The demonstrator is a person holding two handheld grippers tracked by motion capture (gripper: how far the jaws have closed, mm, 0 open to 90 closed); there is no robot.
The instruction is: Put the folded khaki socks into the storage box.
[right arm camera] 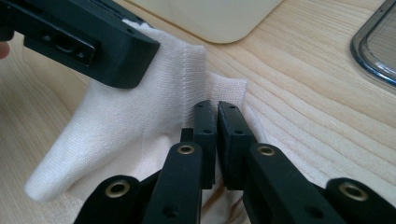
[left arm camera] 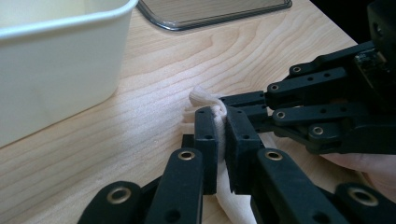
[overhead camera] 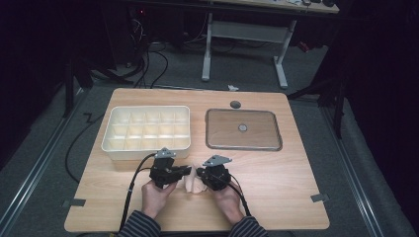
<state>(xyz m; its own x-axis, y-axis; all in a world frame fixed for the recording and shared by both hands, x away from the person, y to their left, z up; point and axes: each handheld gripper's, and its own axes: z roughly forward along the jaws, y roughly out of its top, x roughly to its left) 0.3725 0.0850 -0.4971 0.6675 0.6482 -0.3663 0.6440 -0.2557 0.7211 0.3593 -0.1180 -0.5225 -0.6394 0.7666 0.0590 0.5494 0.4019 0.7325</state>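
A white knitted cloth, perhaps a sock, lies bunched on the wooden table near the front edge, between my two grippers. My left gripper comes at it from the left and is shut on a raised fold of the cloth, pinched between the jaws. Facing it from the right, my right gripper is shut on an edge of the cloth, its tips nearly together. The two grippers almost touch. A black finger of the left gripper lies on the cloth's far side.
A white box with several compartments stands just behind the left gripper. To its right lies a grey metal tray with a small round piece in it. A dark disc sits near the table's far edge.
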